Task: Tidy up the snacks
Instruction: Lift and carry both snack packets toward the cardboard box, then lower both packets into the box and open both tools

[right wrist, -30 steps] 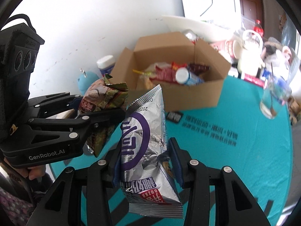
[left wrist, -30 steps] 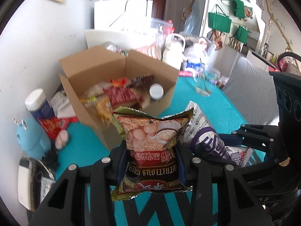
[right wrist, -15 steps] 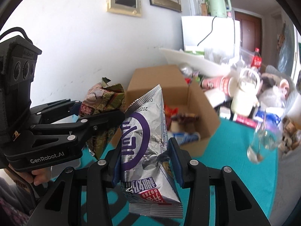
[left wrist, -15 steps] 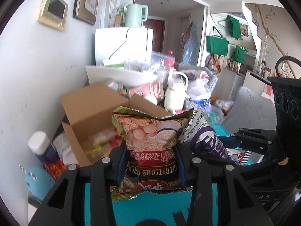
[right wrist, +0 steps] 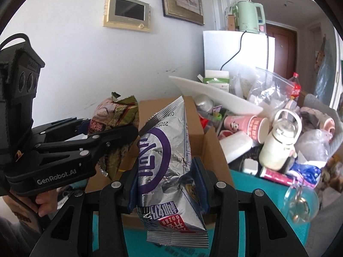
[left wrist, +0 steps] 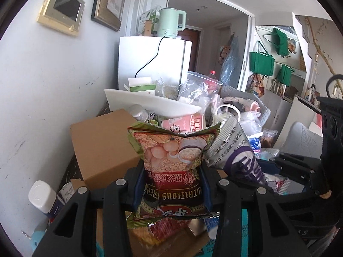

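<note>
My left gripper [left wrist: 171,184] is shut on a red and green cereal bag [left wrist: 171,160], held upright over the open cardboard box [left wrist: 100,147]. My right gripper [right wrist: 167,184] is shut on a silver and purple snack bag [right wrist: 167,160], close beside the left one. The silver bag also shows in the left wrist view [left wrist: 235,152], and the cereal bag [right wrist: 115,115] and left gripper [right wrist: 103,132] show in the right wrist view. The box [right wrist: 212,150] holds several snacks [left wrist: 163,229], seen under the cereal bag.
A white-capped bottle [left wrist: 42,197] stands left of the box by the wall. Behind the box lie a white tray [right wrist: 214,94], pink cups [right wrist: 253,126], a white jug [right wrist: 278,143] and plastic bags. A glass [right wrist: 300,203] stands on the teal tablecloth [right wrist: 257,192].
Both grippers have moved toward and over the box with their bags, tilting up. The box opening has dropped low in the views and the wall now fills more of them.
</note>
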